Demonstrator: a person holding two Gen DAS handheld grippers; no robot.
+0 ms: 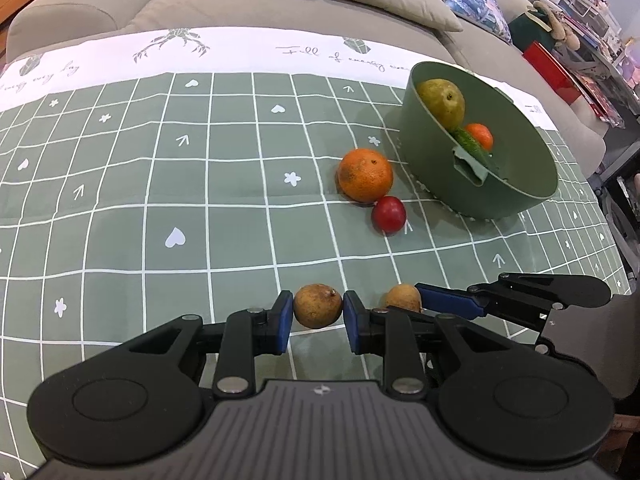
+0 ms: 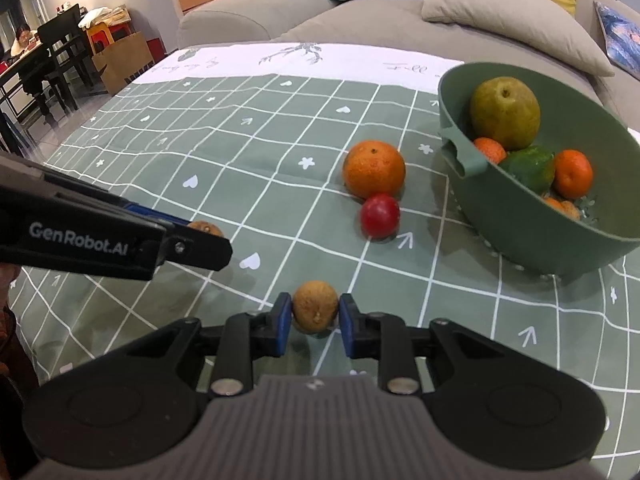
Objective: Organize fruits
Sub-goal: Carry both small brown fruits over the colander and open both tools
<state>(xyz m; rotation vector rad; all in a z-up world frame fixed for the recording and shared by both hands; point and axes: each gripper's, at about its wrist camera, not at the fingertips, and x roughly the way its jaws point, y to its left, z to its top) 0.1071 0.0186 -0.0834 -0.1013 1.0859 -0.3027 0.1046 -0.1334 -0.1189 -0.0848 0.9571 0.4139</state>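
Note:
My left gripper (image 1: 318, 309) is shut on a small brown fruit (image 1: 318, 306) low over the green checked tablecloth (image 1: 160, 200). My right gripper (image 2: 315, 313) is shut on a second small brown fruit (image 2: 315, 311); it also shows in the left wrist view (image 1: 403, 298), just right of the first. An orange (image 1: 365, 175) and a red plum (image 1: 388, 214) lie touching ahead, left of the green colander bowl (image 1: 436, 160). The bowl (image 2: 520, 232) holds a pear (image 2: 505, 113), tangerines (image 2: 573, 174) and a green fruit (image 2: 530, 168).
The tablecloth (image 2: 240, 140) covers a low table in front of a grey sofa (image 2: 360, 20) with cushions. Dark chairs (image 2: 56, 56) and a seated person stand far left. Shelves and a red box (image 1: 552, 68) are at the far right.

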